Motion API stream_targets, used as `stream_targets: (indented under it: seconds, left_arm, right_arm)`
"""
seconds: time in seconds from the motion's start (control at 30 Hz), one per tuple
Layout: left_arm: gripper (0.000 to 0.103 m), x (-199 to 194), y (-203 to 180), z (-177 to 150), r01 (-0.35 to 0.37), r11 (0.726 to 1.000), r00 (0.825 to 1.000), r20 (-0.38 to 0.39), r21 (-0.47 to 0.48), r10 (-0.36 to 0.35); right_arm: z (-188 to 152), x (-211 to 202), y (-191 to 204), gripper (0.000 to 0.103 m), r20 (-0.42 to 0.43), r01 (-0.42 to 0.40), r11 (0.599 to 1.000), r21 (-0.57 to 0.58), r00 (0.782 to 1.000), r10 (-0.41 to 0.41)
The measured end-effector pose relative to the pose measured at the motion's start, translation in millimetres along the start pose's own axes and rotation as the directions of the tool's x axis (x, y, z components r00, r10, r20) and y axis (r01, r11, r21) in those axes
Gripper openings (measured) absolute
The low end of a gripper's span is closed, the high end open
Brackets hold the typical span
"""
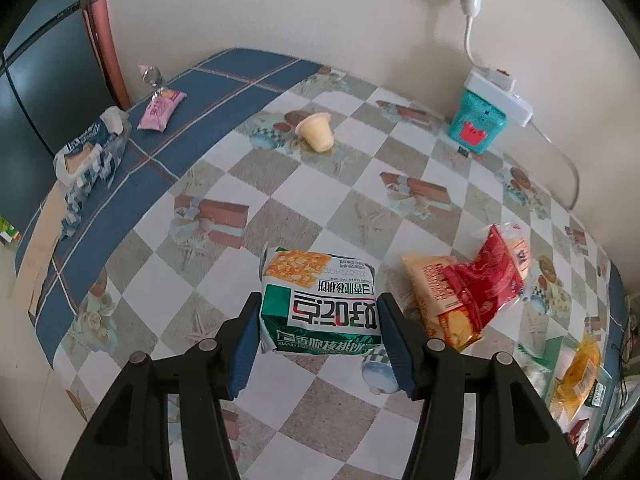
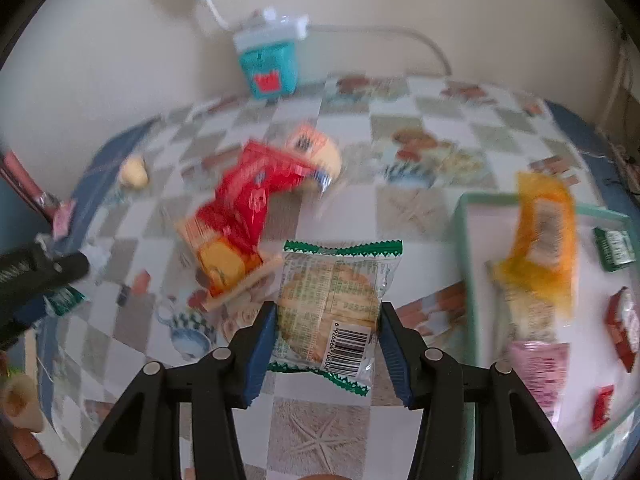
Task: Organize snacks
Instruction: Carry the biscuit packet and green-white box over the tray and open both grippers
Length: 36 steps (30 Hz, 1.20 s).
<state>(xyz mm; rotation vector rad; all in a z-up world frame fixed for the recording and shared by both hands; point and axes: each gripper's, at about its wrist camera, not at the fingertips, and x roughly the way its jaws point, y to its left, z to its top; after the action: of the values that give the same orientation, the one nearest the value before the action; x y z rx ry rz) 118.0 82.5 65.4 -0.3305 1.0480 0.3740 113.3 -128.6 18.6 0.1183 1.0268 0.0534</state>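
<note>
With the left gripper (image 1: 318, 312) clamped on the green-and-white walnut-biscuit packet (image 1: 318, 300) and the right gripper (image 2: 326, 332) clamped on the clear green-edged cracker packet (image 2: 334, 308), each between its fingers, keep pressure light and carry toward the white green-rimmed tray (image 2: 470, 280) right of the right fingers.

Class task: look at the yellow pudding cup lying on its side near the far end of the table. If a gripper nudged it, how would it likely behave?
The pudding cup lies on its side on the tablecloth, so a nudge would probably roll it. Because it tapers, it would likely curve rather than roll straight. Its smooth, glossy plastic looks rigid and may slip between the fingers.
</note>
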Motion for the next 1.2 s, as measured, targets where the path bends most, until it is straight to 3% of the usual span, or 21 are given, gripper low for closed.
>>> stream_targets:
  seconds: [0.2,0.4,0.67,0.93,1.2]
  left_arm:
    - [0.058,-19,-15,-3,0.015,0.999,0.999,0.039,0.037,-0.016]
    - [0.059,-41,-50,-13,0.069,0.992,0.995,0.069,0.11,-0.077]
    - [0.059,-68,-105,-31,0.128,0.967,0.985,0.086,0.221,-0.15]
    - [0.059,-84,-172,-66,0.164,0.913,0.976,0.074,0.374,-0.205]
    - [0.059,-90,-233,-113,0.223,0.823,0.965,0.002,0.523,-0.263]
  right_arm:
    - [6,-37,-24,0.053,0.057,0.051,0.996,0.069,0.997,-0.055]
    - [4,-62,-74,0.053,0.069,0.113,0.975,0.19,0.989,-0.128]
    - [-6,-92,-152,0.053,0.07,0.175,0.912,0.371,0.974,-0.215]
    - [-23,-112,-226,0.053,0.009,0.294,0.813,0.503,0.938,-0.345]
    - [-32,-113,-253,0.053,-0.015,0.308,0.782,0.541,0.934,-0.358]
